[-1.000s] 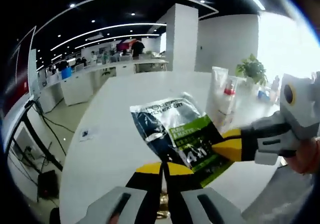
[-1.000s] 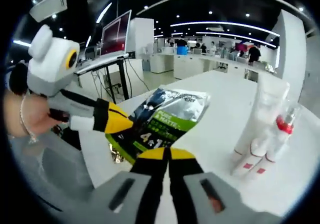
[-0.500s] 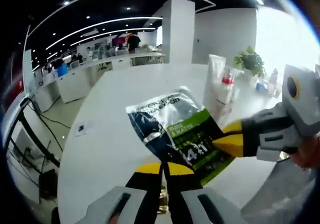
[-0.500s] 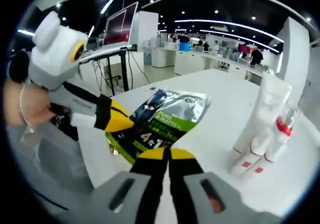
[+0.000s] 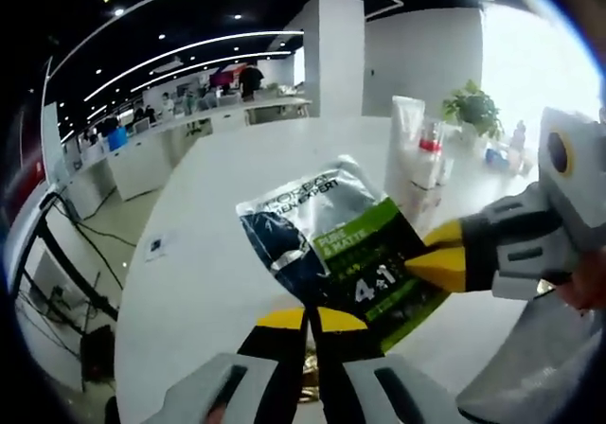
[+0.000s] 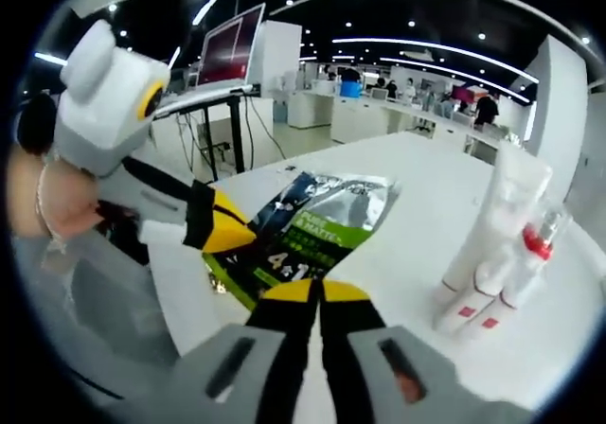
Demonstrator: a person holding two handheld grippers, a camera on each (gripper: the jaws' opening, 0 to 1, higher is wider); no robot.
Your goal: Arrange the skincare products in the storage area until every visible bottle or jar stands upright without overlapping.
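Left gripper view: the left hand-held gripper (image 5: 309, 322) has its yellow-tipped jaws pressed together on the lower edge of a foil sachet (image 5: 336, 249), held up above the white table (image 5: 218, 254). From the right, the right hand-held gripper (image 5: 437, 258) pinches the same sachet's side edge. Right gripper view shows both hand-held grippers clamped on the sachet too, while white tubes (image 6: 492, 254) stand upright, close together, on the table to the right.
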